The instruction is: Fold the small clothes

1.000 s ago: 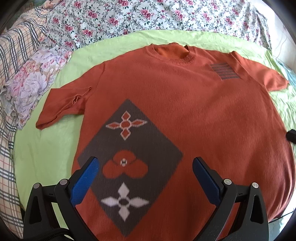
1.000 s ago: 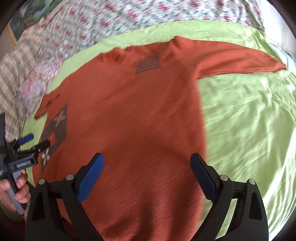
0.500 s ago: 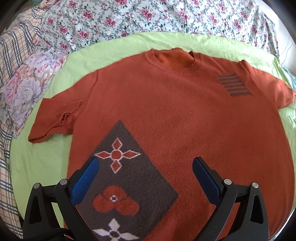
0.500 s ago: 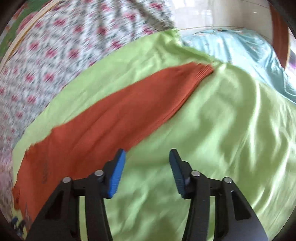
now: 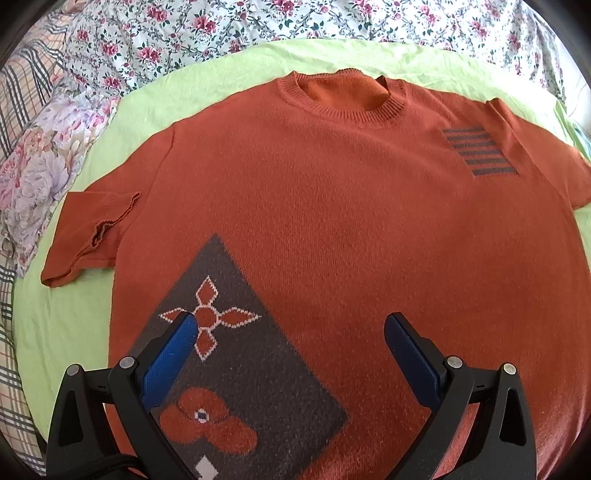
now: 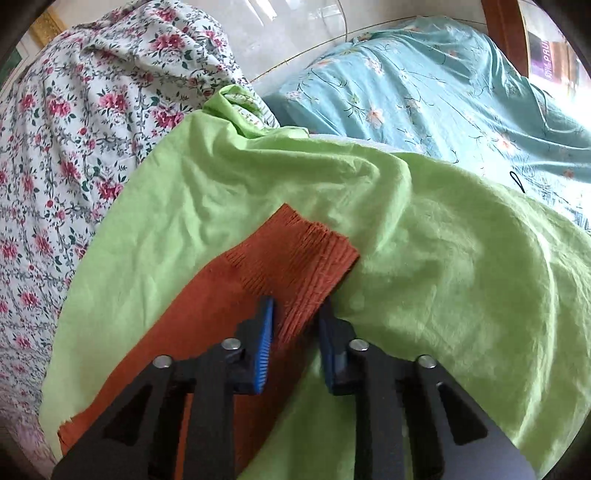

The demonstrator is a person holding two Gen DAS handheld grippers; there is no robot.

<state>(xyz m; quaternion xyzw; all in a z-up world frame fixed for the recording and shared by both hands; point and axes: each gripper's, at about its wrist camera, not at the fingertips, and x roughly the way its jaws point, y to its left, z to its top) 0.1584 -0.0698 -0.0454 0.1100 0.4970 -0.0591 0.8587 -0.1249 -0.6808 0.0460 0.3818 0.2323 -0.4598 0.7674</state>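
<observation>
My right gripper (image 6: 295, 325) is pinched on the ribbed sleeve cuff (image 6: 314, 262) of the orange sweater (image 5: 332, 206). My left gripper (image 5: 288, 332) hangs spread wide over the sweater's front, grasping nothing. The sweater lies flat on the green sheet (image 6: 443, 258); beyond it lies flowered bedding (image 5: 221, 33).

The left wrist view is looking down from above the sweater (image 5: 332, 221), facing toward its collar, taking in nearly the whole body. The right wrist view is sitting very near the sleeve cuff (image 6: 306, 254), facing outward along it. Both are sharing the sweater and the green sheet (image 5: 85, 325).
</observation>
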